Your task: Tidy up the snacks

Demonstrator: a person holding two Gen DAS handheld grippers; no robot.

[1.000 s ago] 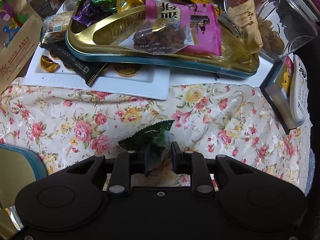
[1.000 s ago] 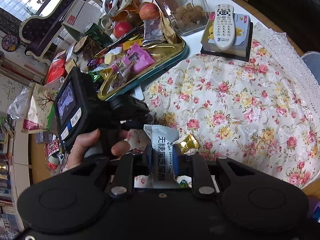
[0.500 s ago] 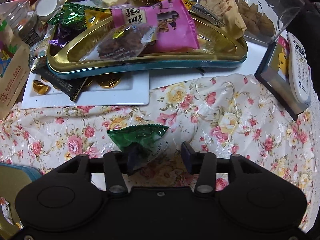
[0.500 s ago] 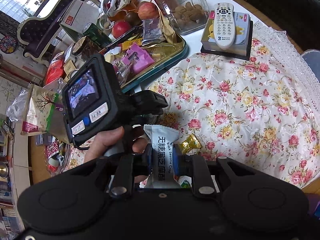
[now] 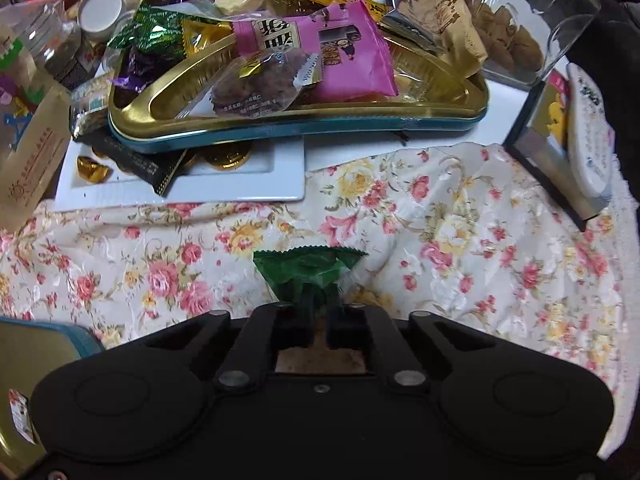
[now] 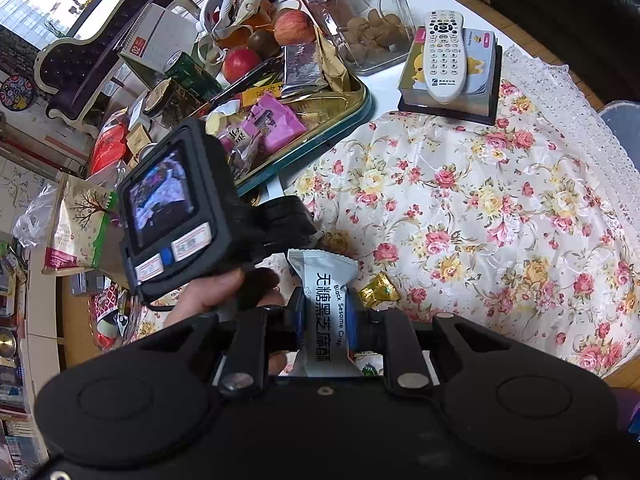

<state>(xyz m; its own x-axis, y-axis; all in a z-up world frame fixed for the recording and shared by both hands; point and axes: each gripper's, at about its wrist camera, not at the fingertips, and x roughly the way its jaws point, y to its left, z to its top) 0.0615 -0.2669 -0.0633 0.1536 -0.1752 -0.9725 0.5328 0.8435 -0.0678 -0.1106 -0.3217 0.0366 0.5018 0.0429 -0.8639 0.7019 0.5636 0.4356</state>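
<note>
My left gripper [image 5: 318, 312] is shut on a green candy wrapper [image 5: 308, 268] and holds it just above the floral tablecloth [image 5: 460, 248]. My right gripper [image 6: 322, 320] is shut on a white black sesame crisp packet [image 6: 326, 300]. A gold and teal tin tray [image 5: 280, 128] heaped with snacks, with a pink packet [image 5: 332, 52] on top, lies ahead; it also shows in the right wrist view [image 6: 320, 128]. A gold wrapped candy [image 6: 378, 288] lies on the cloth by the right gripper. The left gripper's body [image 6: 180, 208] shows in the right wrist view.
A white plate [image 5: 224, 188] with gold coins sits under the tray. A glass jar of nuts [image 5: 516, 20] and a remote on a box [image 5: 584, 136] stand to the right. A second tin [image 5: 36, 360] is at the lower left. Fruit [image 6: 292, 28] lies behind.
The left gripper's jaws opened half a second ago and have now closed on the green wrapper. The left gripper moved up and closer to the tray. The right gripper held still.
</note>
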